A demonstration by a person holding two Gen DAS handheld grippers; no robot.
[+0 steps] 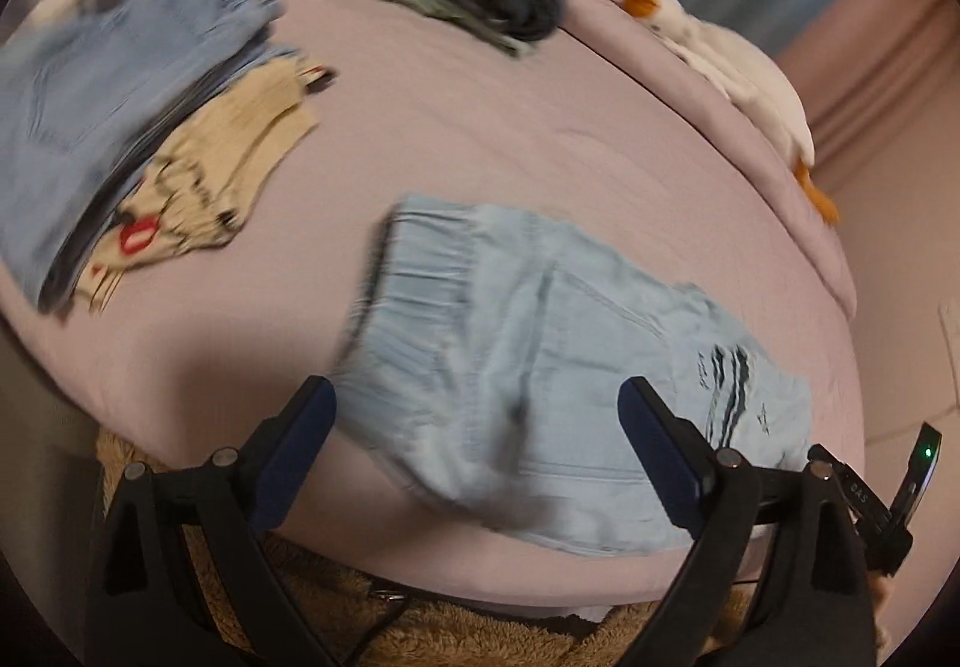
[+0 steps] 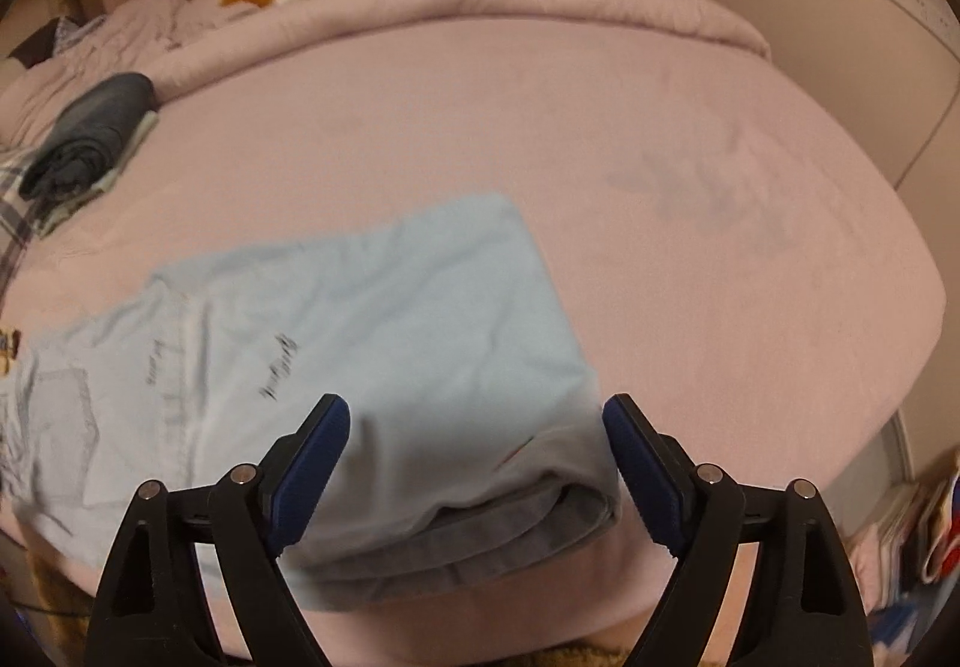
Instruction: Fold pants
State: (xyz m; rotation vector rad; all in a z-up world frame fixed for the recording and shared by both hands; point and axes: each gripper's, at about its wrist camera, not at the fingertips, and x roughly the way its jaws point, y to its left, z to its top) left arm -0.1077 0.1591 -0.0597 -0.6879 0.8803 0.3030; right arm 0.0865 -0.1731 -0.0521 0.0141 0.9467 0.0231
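Note:
Light blue denim pants lie folded on the pink bed near its front edge, elastic waistband toward the left. In the right wrist view the same pants show a folded end with stacked layers. My left gripper is open and empty, just above the pants' waist end. My right gripper is open and empty, with its fingers on either side of the folded end, not closed on it.
A stack of folded jeans and a beige garment lies at the left. A dark folded pile sits at the back. A white goose plush lies along the quilt edge. The bed's front edge is close.

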